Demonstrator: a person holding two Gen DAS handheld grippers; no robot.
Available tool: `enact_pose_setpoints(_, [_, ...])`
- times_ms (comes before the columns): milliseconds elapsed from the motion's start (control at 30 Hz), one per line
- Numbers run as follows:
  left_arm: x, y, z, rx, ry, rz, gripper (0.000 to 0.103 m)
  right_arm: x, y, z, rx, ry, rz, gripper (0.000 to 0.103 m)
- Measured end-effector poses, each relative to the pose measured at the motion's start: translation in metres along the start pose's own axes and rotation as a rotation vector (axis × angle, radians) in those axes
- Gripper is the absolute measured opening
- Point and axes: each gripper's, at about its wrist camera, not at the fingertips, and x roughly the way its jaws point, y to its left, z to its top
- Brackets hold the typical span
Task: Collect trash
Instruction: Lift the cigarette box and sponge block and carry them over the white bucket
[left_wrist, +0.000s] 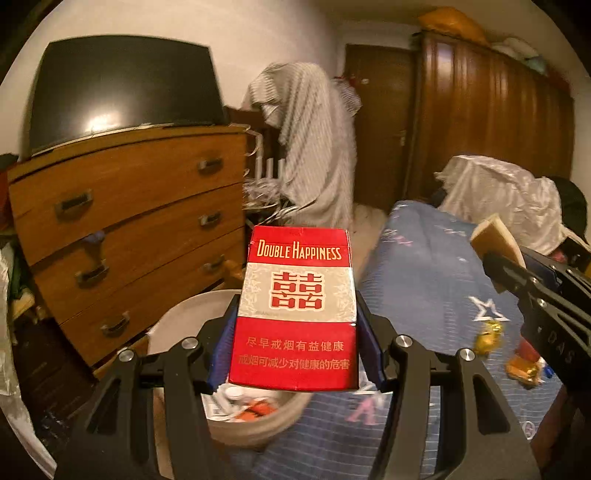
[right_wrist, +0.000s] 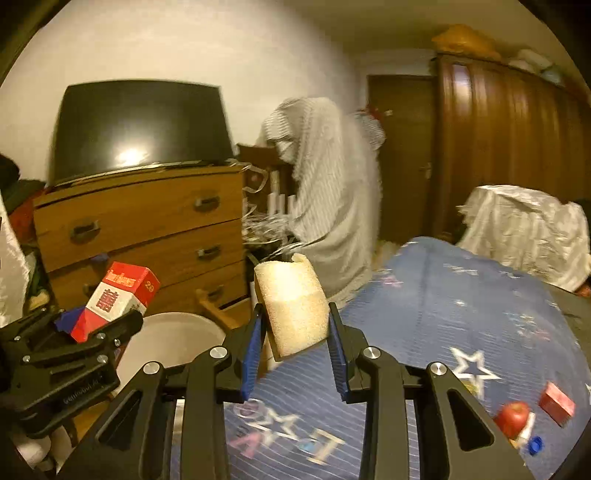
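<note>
**Trash clamped in both tongs above the bin**

Trash here is two pieces, each held beside the bed (right_wrist: 461, 295) with its blue star-print cover. Past the bed's edge stands a wooden chest of drawers (left_wrist: 129, 221), and below it a white bin (left_wrist: 192, 317) with scraps inside. The left tongs (left_wrist: 295, 325) are clamped on an upright red cigarette pack (left_wrist: 297, 306), directly over the bin's rim. The right tongs (right_wrist: 295, 325) are clamped on a pale foam piece (right_wrist: 291, 306), near the bed's edge, just beside the bin.
</note>
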Motion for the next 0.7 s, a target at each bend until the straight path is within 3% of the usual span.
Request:
enact_pose_setpoints(200, [0.023, 0.039, 0.005, -0.031, 0.058, 0.034, 0.054, 0.068, 0.055, 0.020, -0.028, 0.102, 0.104, 0.034])
enact_pose_setpoints(367, [0.046, 0.054, 0.005, -0.041, 0.115, 0.035, 0.054, 0.136, 0.089, 0.027, -0.026, 0.263, 0.222, 0.034])
enact_pose_setpoints(567, [0.082, 0.070, 0.000, -0.047, 0.220, -0.003, 0.054, 0.211, 0.098, 0.022, -0.009, 0.483, 0.326, 0.034])
enact_pose_setpoints(700, [0.103, 0.094, -0.003, -0.069, 0.268, 0.000, 0.054, 0.233, 0.094, 0.015, -0.018, 0.564, 0.322, 0.034])
